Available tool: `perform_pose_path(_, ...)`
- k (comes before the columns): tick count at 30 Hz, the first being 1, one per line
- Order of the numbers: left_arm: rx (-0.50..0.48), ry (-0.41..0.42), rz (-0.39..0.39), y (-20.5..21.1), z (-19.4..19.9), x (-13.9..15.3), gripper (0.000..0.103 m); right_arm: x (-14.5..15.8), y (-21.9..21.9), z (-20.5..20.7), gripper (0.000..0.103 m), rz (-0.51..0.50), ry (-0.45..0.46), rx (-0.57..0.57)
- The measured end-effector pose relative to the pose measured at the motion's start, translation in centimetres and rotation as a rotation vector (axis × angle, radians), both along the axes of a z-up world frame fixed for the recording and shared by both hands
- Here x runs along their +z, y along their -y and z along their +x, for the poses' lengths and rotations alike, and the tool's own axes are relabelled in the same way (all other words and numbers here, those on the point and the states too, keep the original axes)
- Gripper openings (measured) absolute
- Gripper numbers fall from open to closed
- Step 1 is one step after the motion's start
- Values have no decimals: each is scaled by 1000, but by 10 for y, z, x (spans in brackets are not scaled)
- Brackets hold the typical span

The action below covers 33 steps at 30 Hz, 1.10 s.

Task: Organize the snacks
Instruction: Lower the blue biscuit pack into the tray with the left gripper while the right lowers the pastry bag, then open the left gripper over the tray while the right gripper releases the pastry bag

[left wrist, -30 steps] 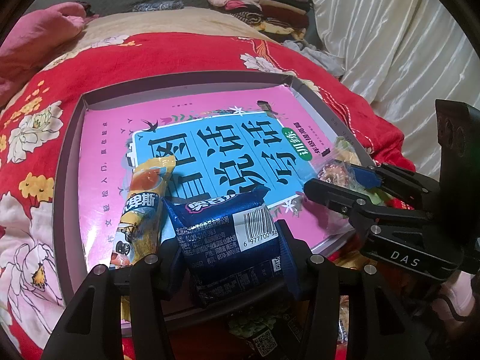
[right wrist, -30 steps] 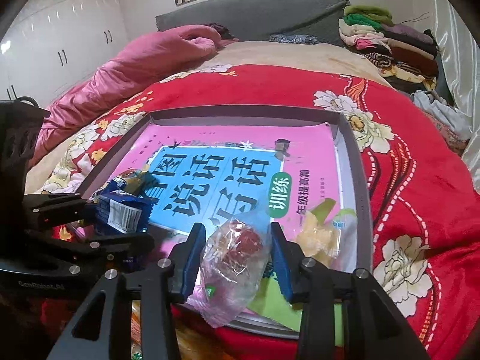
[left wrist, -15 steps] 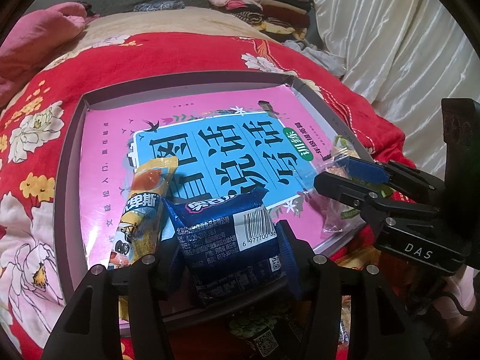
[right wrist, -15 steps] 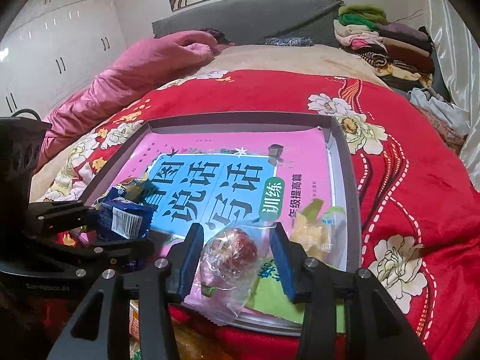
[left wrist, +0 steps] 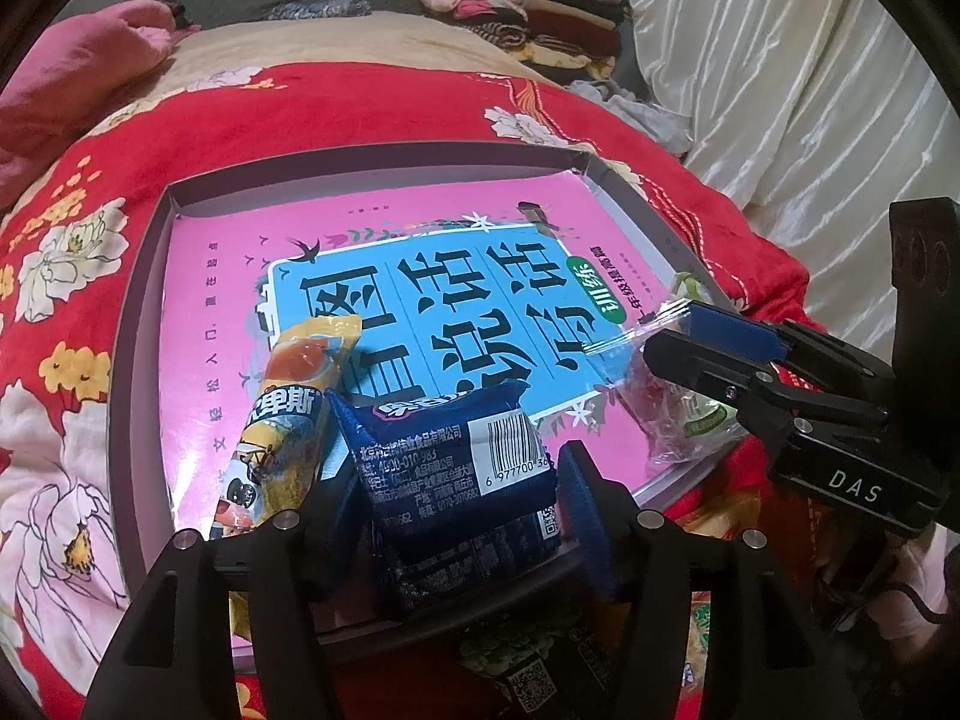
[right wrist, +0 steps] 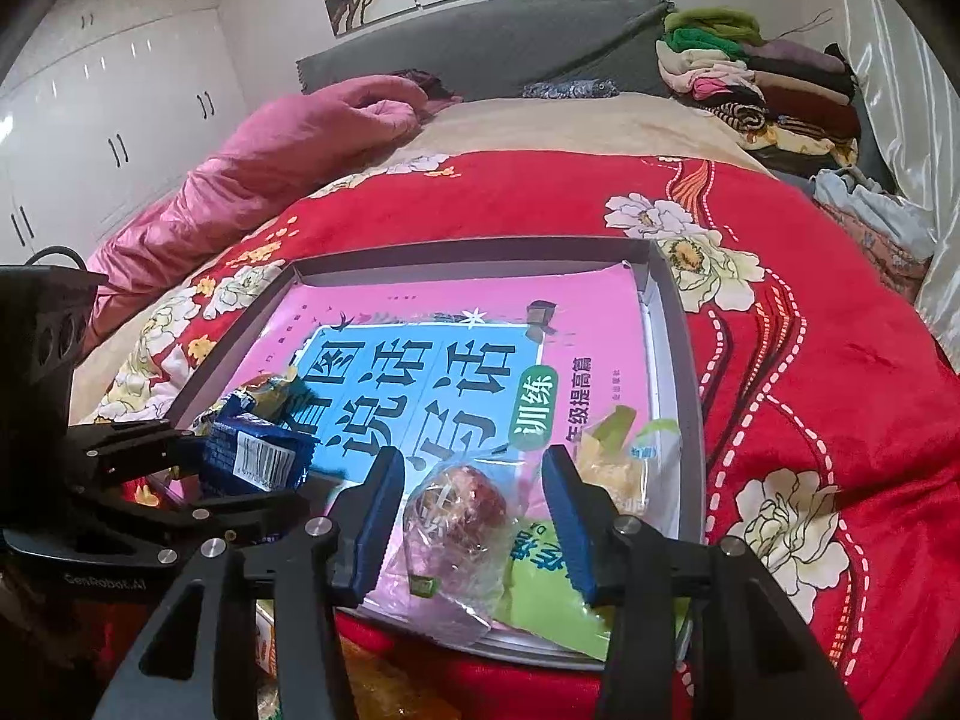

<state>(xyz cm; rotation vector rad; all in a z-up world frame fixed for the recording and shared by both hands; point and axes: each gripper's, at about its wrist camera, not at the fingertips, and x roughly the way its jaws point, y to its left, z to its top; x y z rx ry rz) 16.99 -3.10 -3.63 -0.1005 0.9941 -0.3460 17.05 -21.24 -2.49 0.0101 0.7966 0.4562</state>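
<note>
A grey tray (left wrist: 138,276) (right wrist: 684,360) lined with a pink book lies on the red bed cover. My left gripper (left wrist: 453,480) is shut on a dark blue snack packet (left wrist: 456,468) over the tray's near left corner; the packet also shows in the right wrist view (right wrist: 258,459). An orange snack stick (left wrist: 288,414) lies beside it in the tray. My right gripper (right wrist: 471,510) is open around a clear bag with a reddish snack (right wrist: 462,516), which rests on the tray's near edge; it also shows in the left wrist view (left wrist: 666,414). A yellow-green packet (right wrist: 618,456) lies at the tray's right side.
A pink quilt (right wrist: 282,156) lies at the far left. Folded clothes (right wrist: 756,84) are stacked at the far right. White curtain (left wrist: 780,78) hangs on the right. More snack packets (left wrist: 528,660) lie below the tray's near edge.
My right gripper has opened and the clear bag has settled onto the tray's near edge. My left gripper still holds the blue packet and has barely moved.
</note>
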Motion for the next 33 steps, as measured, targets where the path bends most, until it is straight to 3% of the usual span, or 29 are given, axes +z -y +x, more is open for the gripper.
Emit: perform_pose_path(33, 50, 38, -58, -19, -7, 30, 78, 15, 5, -6, 64, 52, 59, -9)
